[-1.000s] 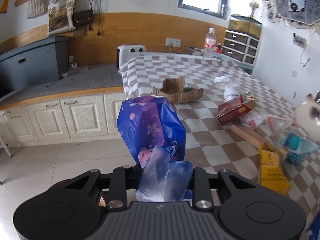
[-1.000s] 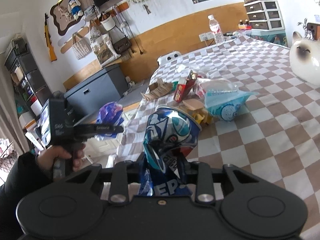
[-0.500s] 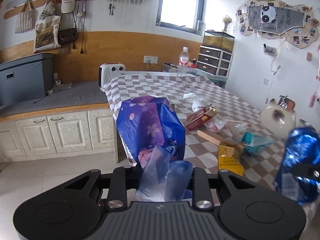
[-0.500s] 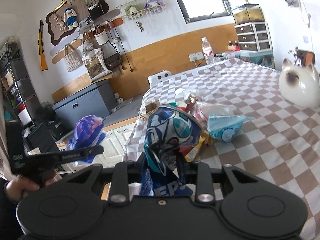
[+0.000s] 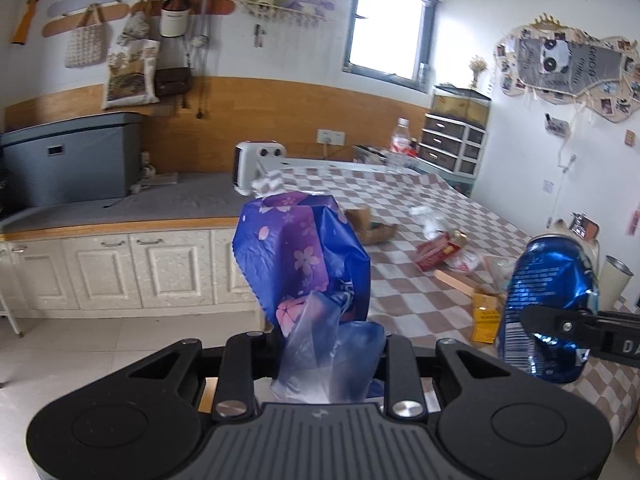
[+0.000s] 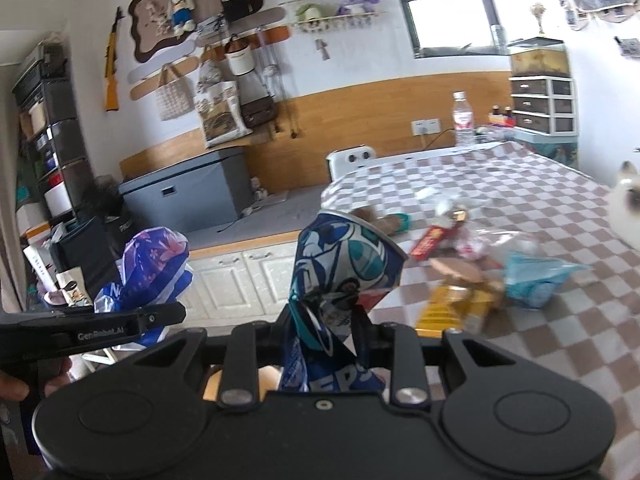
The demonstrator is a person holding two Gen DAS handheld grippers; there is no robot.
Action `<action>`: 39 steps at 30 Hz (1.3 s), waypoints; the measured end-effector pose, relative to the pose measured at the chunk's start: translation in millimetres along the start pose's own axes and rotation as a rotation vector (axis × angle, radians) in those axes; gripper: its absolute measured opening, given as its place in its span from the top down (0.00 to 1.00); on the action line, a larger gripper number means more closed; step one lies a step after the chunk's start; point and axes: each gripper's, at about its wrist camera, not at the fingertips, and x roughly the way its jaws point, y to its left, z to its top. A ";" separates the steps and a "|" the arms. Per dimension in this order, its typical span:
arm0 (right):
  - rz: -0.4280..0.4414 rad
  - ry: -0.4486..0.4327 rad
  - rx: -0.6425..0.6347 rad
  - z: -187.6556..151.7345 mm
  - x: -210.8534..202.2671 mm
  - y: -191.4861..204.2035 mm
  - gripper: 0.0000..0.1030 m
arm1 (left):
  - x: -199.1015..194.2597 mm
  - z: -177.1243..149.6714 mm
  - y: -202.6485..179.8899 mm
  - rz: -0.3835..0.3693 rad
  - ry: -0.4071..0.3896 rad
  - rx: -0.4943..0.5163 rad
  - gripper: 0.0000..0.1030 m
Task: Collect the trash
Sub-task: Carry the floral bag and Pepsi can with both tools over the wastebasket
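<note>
In the left wrist view, we saw a grey storage box (image 5: 72,158) at the left edge on a long counter (image 5: 120,216), then a white heater (image 5: 256,162) near centre. At lower centre our left gripper (image 5: 326,354) was clamped on a blue flowered plastic bag (image 5: 304,264), which stood up between the fingers. To its right the checked table (image 5: 400,280) carried a red carton (image 5: 436,250) and a yellow box (image 5: 484,318). At the right edge our right gripper (image 5: 560,324) pinched a crushed blue can (image 5: 548,308), held above the table's near edge.

In the right wrist view, the bag (image 6: 154,268) appeared at lower left beside a hand (image 6: 16,384), and the can (image 6: 344,280) rose from the closed jaws at centre. A water bottle (image 6: 463,120) stood at the table's far end.
</note>
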 end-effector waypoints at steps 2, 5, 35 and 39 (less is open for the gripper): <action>0.015 0.009 -0.013 1.2 9.7 14.6 0.71 | -3.9 0.7 12.0 0.018 -0.007 -0.014 0.71; 0.036 0.019 -0.036 1.7 23.6 34.4 0.72 | -7.0 0.1 31.2 0.045 -0.012 -0.034 0.71; 0.206 0.561 -0.138 -55.2 282.4 162.9 0.74 | 118.1 -81.8 211.1 0.189 0.361 -0.260 0.71; 0.176 0.662 -0.165 -77.6 320.5 169.5 0.76 | 146.0 -100.3 220.7 0.177 0.437 -0.272 0.71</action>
